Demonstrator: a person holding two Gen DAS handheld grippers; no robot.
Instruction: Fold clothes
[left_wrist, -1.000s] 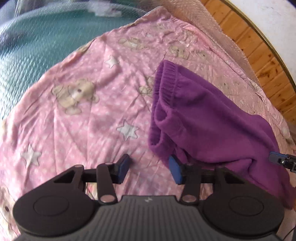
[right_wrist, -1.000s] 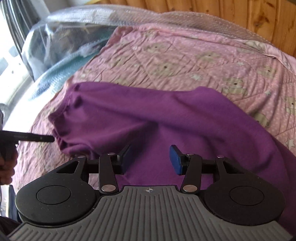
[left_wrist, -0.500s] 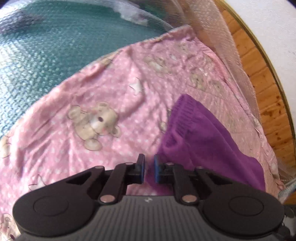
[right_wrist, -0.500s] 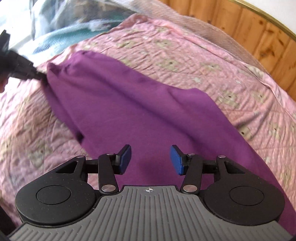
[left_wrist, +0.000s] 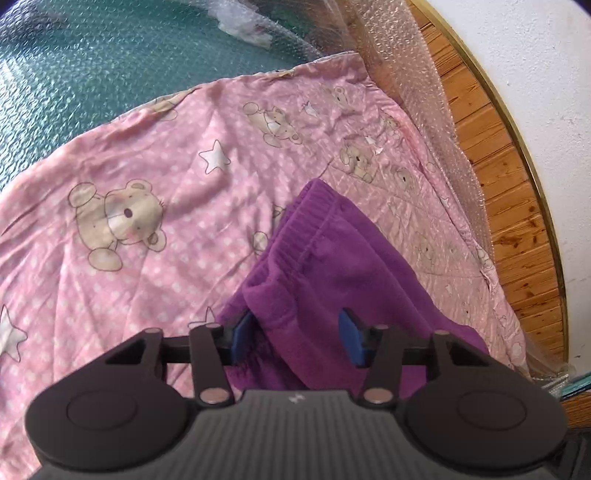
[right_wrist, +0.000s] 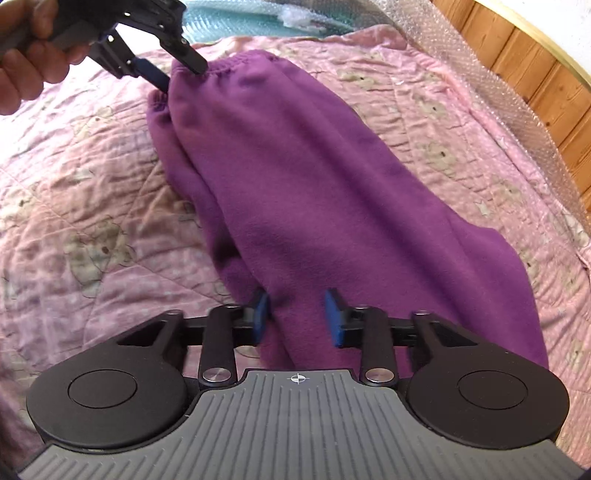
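Note:
Purple fleece pants (left_wrist: 351, 266) lie on a pink quilt with bears and stars (left_wrist: 147, 277). My left gripper (left_wrist: 295, 338) is at the waistband end. Its jaws are opening, and a bunch of waistband fabric sits between the blue pads without being squeezed. In the right wrist view the pants (right_wrist: 314, 166) run away from me up to the left gripper (right_wrist: 177, 72), which a hand (right_wrist: 29, 55) holds at the waistband. My right gripper (right_wrist: 297, 317) is at the near end of the pants. Its jaws are closing around a fold of fabric, and a gap still shows.
The quilt (right_wrist: 92, 221) spreads out on all sides of the pants. Teal bedding under bubble wrap (left_wrist: 92, 74) lies beyond the quilt's far edge. A wood-panelled wall (left_wrist: 517, 206) with more bubble wrap runs along the right side.
The left jaws were almost together half a second ago and now stand wide around the waistband. The right gripper has rolled and moved along the pants, and its jaws have narrowed.

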